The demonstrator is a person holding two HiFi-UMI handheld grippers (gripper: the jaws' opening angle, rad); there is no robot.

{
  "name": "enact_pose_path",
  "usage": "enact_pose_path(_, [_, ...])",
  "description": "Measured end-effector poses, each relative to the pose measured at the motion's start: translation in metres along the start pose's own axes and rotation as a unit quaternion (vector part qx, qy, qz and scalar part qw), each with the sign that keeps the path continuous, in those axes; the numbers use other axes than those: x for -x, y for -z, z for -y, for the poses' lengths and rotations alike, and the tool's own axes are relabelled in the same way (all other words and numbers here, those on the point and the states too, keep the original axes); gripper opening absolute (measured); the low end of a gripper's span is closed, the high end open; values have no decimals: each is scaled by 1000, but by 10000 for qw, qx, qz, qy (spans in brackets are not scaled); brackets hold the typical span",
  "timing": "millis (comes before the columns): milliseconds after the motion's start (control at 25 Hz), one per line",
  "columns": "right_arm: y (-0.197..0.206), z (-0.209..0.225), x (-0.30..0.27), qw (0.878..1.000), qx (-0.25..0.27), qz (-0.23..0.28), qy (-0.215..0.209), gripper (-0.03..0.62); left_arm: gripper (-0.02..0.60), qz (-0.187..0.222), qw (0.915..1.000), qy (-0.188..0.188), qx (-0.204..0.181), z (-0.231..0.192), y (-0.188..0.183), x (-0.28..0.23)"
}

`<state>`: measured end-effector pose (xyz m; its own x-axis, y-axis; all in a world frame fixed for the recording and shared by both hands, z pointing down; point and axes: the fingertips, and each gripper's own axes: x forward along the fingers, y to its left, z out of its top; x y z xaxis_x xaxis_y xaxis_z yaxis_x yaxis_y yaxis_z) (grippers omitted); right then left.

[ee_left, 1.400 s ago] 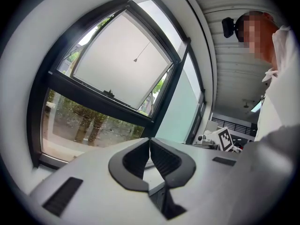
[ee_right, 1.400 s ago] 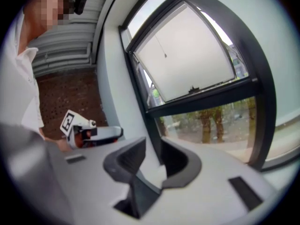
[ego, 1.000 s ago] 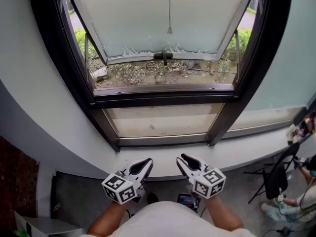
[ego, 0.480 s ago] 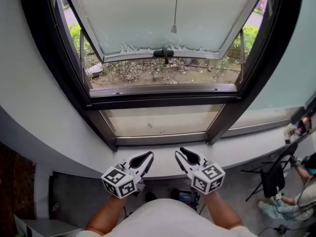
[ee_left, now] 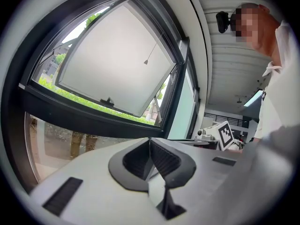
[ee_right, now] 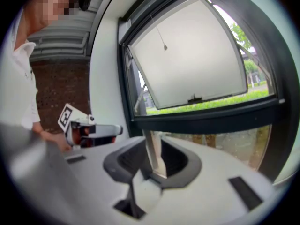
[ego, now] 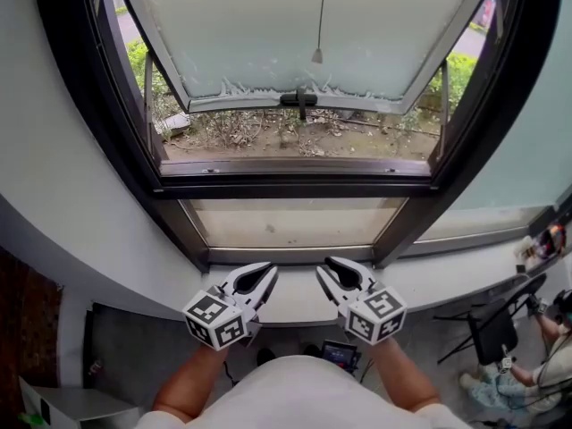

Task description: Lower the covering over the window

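A large dark-framed window [ego: 295, 179] fills the head view, uncovered, with its frosted sash [ego: 304, 16] tilted outward over greenery. No covering shows across the glass. It is probably rolled up above the picture, so the lowering looks not yet begun. Below the window runs a pale sill [ego: 447, 275]. Both grippers hang low just before it, well short of the glass: the left gripper [ego: 267, 271] has its jaws pressed together on nothing, and the right gripper [ego: 323, 269] has its jaws slightly parted and empty. A thin pull cord [ego: 317, 54] dangles high at centre, untouched, likely the thing to reach.
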<state>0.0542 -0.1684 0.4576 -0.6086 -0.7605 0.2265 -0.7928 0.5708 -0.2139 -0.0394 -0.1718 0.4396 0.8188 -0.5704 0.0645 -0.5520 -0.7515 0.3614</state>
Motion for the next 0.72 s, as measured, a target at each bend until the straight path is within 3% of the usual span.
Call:
enact_pose_path(360, [-8, 9, -3, 9998, 94, -35, -167, 95, 17, 97, 9998, -121, -92, 0, -12, -15])
enact_pose_path(720, [-4, 21, 5, 9983, 213, -174, -520, 95, 18, 125, 9991, -393, 0, 9, 4, -31])
